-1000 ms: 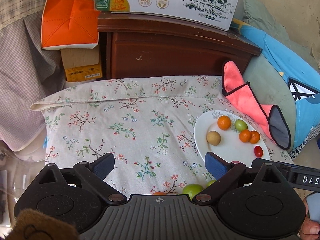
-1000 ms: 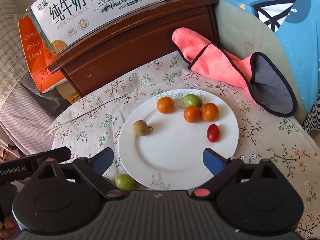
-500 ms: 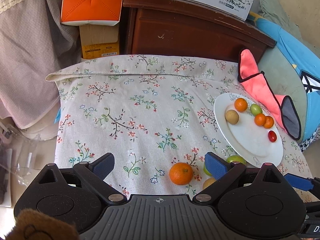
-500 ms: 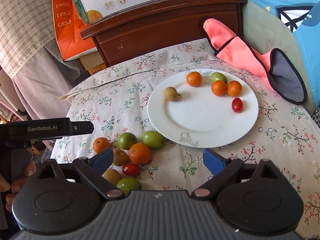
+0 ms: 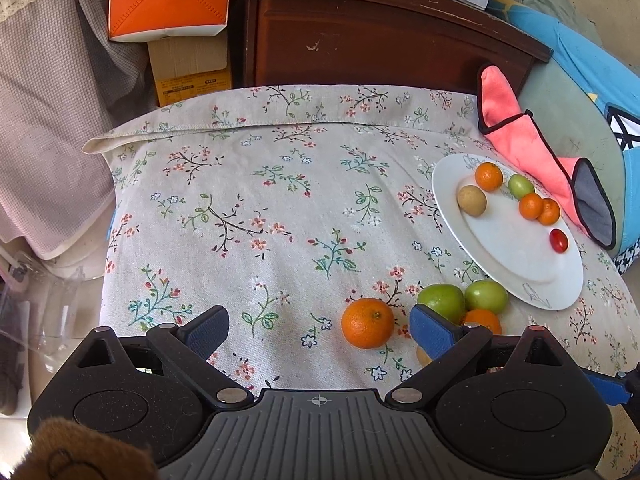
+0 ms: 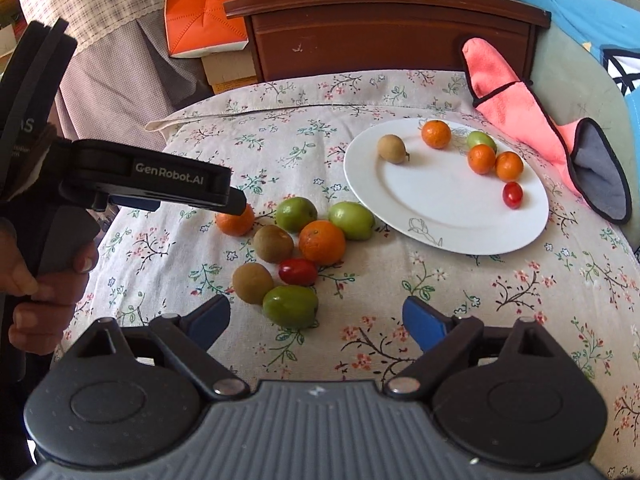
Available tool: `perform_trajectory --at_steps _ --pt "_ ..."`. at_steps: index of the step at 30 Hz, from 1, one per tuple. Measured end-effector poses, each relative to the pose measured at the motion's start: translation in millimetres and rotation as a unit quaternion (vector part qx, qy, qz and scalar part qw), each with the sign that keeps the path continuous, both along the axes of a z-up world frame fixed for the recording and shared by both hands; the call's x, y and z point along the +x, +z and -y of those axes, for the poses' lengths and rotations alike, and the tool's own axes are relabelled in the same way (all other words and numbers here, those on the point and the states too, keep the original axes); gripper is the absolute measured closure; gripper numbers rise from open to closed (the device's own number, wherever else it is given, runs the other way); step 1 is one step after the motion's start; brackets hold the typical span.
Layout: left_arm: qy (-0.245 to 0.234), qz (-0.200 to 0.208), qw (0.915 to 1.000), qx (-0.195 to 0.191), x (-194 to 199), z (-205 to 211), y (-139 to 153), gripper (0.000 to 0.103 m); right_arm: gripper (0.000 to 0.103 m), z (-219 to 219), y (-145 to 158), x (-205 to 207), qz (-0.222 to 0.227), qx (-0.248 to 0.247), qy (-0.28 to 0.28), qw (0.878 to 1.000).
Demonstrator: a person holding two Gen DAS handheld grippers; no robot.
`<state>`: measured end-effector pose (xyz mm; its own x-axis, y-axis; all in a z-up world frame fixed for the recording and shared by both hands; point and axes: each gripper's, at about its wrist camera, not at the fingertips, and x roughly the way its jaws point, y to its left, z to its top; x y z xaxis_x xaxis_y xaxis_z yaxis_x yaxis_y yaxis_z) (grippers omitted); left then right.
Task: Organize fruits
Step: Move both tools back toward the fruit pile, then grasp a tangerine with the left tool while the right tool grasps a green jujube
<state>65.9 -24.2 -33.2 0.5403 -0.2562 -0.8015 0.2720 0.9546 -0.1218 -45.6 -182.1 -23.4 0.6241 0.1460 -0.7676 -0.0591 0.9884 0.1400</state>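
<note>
Both grippers hang spread wide, holding nothing — the left gripper (image 5: 318, 326) by an orange (image 5: 367, 323), the right gripper (image 6: 316, 316) near a green fruit (image 6: 290, 306). Loose fruits cluster beside the plate (image 6: 440, 216) — six more lie along its far rim.

Bright daylight, 2 fisheye views, sharp at centre.

Light falls evenly on the cloth (image 5: 280, 200); fruit (image 6: 322, 242) casts short, soft shadows, and the plate (image 6: 440, 216) is near white with mild glare. Straight edges bow toward the frame borders, and the corners go black. The grippers' bodies at the bottom are dark but in focus; a brown blur fills the left view's lower-left corner.
</note>
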Motion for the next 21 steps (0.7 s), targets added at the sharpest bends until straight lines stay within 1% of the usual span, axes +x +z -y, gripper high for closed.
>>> perform_trajectory --at_steps 1,4,8,16,18,21 --pt "0.0 0.0 1.0 0.002 0 1 -1 0.005 0.017 -2 -1 0 0.002 -0.005 0.002 1.0" --pt "0.001 0.001 1.0 0.004 0 2 -4 0.005 0.024 -4 -4 0 0.004 -0.011 0.006 1.0" --pt "-0.008 0.013 0.9998 0.01 -3 6 -5 0.005 0.028 -5 -5 1 0.007 -0.011 0.008 1.0" --pt "-0.029 0.031 0.9989 0.021 -5 12 -9 0.007 0.042 -8 -8 4 0.009 -0.01 0.016 1.0" --pt "-0.034 0.034 0.9986 0.022 -6 14 -11 0.008 0.044 -8 -8 5 0.009 -0.01 0.017 1.0" --pt "-0.039 0.041 0.998 0.028 -7 17 -14 0.012 0.052 -9 -10 6 0.006 -0.009 0.021 1.0"
